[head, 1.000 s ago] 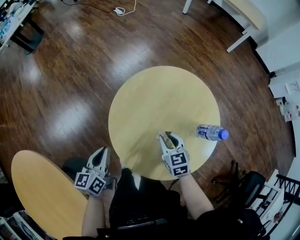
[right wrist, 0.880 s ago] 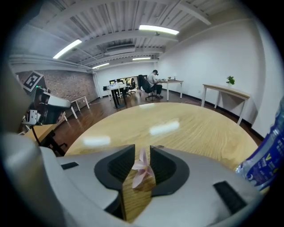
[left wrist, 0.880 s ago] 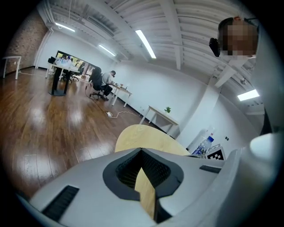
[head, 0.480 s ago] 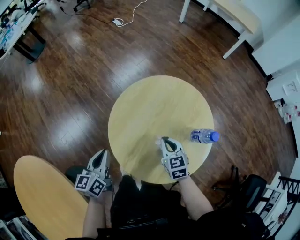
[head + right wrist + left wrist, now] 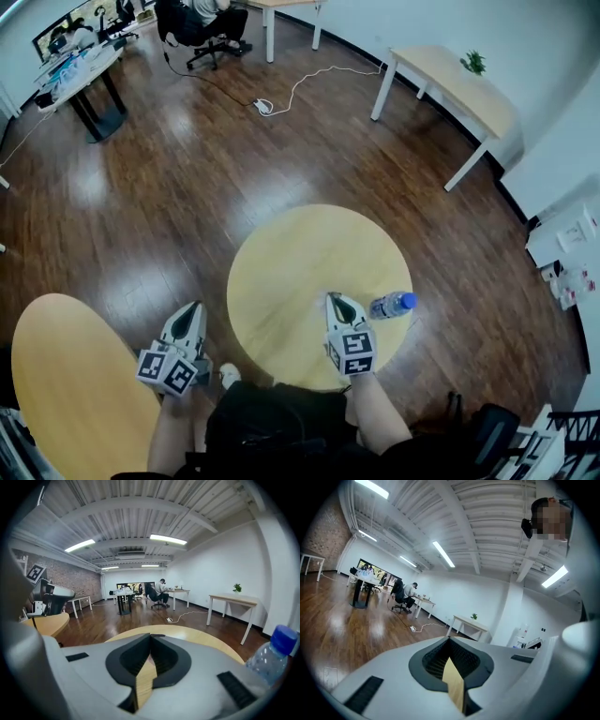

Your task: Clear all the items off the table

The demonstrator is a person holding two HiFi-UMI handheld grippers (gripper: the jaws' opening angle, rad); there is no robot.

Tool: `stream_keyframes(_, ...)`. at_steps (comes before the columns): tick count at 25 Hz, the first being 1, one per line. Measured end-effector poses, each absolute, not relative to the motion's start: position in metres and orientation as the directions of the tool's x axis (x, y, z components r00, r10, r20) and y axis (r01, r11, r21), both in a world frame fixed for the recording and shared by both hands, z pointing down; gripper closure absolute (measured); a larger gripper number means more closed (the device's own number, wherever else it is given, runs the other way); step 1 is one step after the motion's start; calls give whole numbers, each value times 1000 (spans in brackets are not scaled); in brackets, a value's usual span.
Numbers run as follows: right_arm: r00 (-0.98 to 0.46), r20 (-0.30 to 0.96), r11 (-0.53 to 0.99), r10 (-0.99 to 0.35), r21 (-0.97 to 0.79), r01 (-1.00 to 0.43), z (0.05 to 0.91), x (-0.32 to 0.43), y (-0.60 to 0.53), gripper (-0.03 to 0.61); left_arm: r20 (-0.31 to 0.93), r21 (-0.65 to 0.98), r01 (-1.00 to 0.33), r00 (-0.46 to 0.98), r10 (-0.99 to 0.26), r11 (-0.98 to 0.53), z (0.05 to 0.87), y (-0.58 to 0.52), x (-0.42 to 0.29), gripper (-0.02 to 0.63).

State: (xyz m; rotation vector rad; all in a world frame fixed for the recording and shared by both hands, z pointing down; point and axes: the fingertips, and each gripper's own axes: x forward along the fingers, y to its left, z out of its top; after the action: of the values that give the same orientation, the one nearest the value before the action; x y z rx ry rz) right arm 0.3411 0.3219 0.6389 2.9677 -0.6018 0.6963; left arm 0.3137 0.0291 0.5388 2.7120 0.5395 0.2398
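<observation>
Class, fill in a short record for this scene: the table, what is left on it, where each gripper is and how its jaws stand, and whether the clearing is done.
table: round, pale wood
items on it: one bottle, blue cap, lying on its side near the right edge
right gripper: over the table, left of the bottle, apart from it; jaws shut, empty
left gripper: off the table, to its left; jaws shut, empty
clearing: not done, the bottle is not yet picked up

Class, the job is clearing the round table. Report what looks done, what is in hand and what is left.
Done: the round table is bare apart from one water bottle. In hand: nothing; the right gripper, beside the bottle, and the left gripper, off the table's edge, are both shut and empty. Left: the bottle.
</observation>
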Motion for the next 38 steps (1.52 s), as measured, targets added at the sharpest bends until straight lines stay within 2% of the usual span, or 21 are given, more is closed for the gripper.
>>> stream_keyframes(8, 831, 334, -884, -446, -21, -466, 589, 342, 245, 574, -6, 350, 187, 980, 197, -918, 511, -82, 247, 613)
stream_keyframes(14, 749, 251, -774, -613, 2, -634, 539, 355, 143, 574, -119, 309, -40, 990, -80, -950, 468, -181, 171, 614)
stream_keyframes(20, 571, 194, -571, -798, 59, -819, 506, 324, 1, 574, -171, 332, -277, 922, -347, -902, 463, -261, 52, 612)
stream_keyframes(26, 332, 160, -321, -929, 91, -943, 482, 250, -121, 574, -187, 337, -505, 791, -583, -794, 451, -290, -84, 614)
stream_keyframes(33, 89, 168, -73, -982, 97, -993, 488, 170, -226, 574, -180, 339, -694, 615, -768, -635, 452, -306, -197, 614)
stream_keyframes(38, -48, 189, 67, -981, 97, -993, 501, 139, -282, 574, -162, 347, -779, 498, -852, -522, 468, -302, -240, 614)
